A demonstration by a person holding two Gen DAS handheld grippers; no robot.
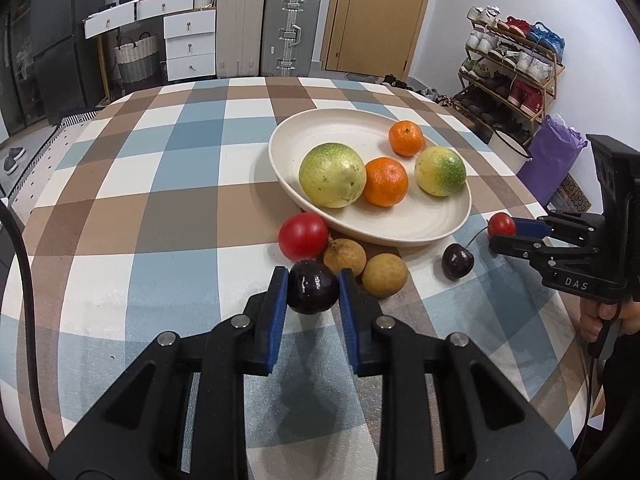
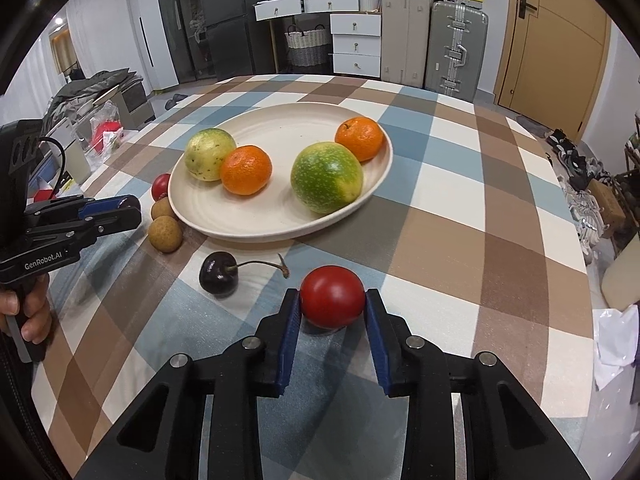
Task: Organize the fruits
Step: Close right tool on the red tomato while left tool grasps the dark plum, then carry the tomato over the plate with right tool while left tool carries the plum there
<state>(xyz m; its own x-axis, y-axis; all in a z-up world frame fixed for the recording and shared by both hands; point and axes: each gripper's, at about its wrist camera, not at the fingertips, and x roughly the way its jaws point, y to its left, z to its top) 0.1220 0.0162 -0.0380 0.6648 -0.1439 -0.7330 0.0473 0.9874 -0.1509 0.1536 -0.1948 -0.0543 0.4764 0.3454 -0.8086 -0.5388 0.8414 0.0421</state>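
Blue-padded left tongs [image 1: 313, 288] clamp a dark cherry [image 1: 313, 287] just above the counter [image 1: 132, 216]; the right tongs [image 2: 333, 300] grip a small red tomato [image 2: 332, 296]. Beyond them a cream plate [image 2: 256, 220] holds 2 green-yellow fruits [image 2: 326, 178] and 2 tangerines [image 2: 245, 170]. Beside its rim lie 2 brown longans [image 2: 165, 233], another tomato [image 1: 303, 236] and a stemmed cherry [image 2: 218, 273]. Checked cloth covers the counter; suitcases [image 1: 291, 32], white drawers [image 1: 190, 46] and a shoe rack [image 1: 512, 68] line the walls.
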